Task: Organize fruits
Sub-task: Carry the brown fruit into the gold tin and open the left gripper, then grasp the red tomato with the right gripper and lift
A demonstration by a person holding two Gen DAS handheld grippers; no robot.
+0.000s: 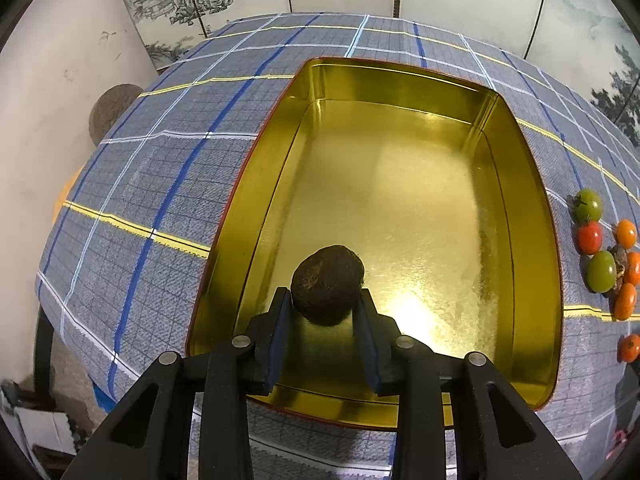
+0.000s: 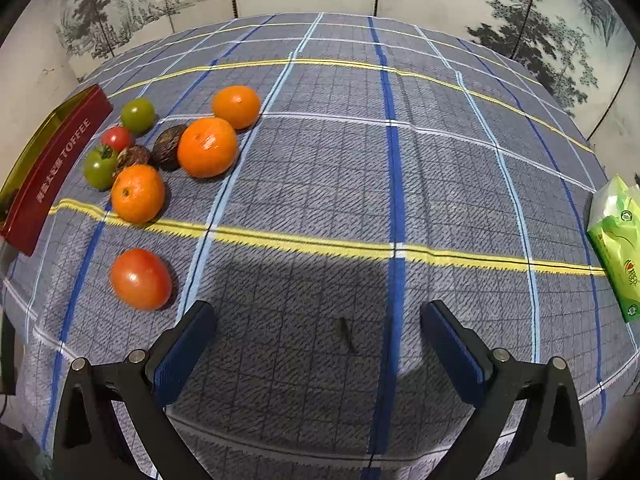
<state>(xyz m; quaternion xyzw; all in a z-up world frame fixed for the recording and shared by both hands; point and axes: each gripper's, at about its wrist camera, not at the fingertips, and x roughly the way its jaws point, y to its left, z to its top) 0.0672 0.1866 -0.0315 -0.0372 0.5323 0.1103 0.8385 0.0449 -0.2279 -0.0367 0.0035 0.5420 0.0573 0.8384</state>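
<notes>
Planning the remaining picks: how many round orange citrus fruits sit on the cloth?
3: far one, middle one beside a dark wrinkled fruit, nearest on the yellow stripe. None looks hidden.

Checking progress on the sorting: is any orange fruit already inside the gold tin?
No. The gold tin holds only the dark brown fruit gripped by the left gripper.

A home room is showing here: a plaid tablecloth [image 2: 320, 184] is covering the bench, a folding screen [image 2: 552, 28] painted with ink pines and mountains is standing behind it, and a green tissue pack [image 2: 618, 244] is lying beside a red toffee tin [image 2: 56, 168].
</notes>
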